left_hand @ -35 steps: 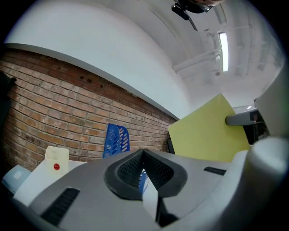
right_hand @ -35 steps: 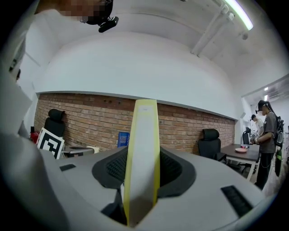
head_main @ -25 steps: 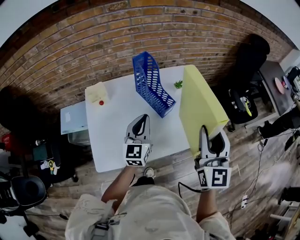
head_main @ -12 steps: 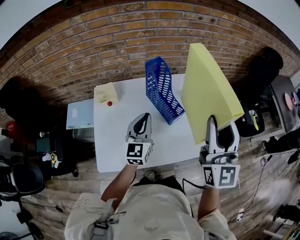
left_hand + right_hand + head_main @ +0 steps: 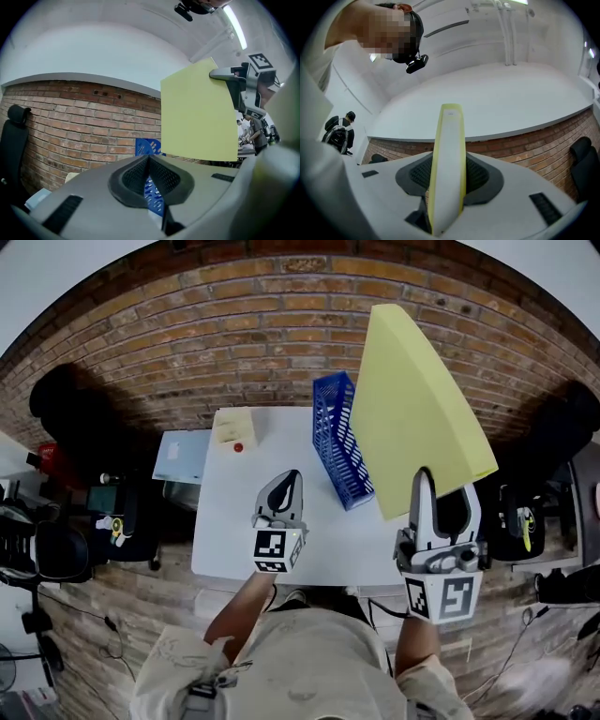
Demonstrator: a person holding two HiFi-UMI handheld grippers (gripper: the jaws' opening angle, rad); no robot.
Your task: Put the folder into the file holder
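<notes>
My right gripper (image 5: 426,482) clamps the yellow folder (image 5: 412,399), raised beside the blue file holder (image 5: 339,442); my left gripper (image 5: 286,480) is closed, empty. I should align the folder's edge with the holder's open top before lowering.

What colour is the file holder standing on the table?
The file holder is blue, with slotted sides. It shows best in the head view.

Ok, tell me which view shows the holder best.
Head view: the holder stands nearly whole on the table, one edge behind the folder. Left gripper view shows a bit past its jaws; right gripper view, none.
</notes>
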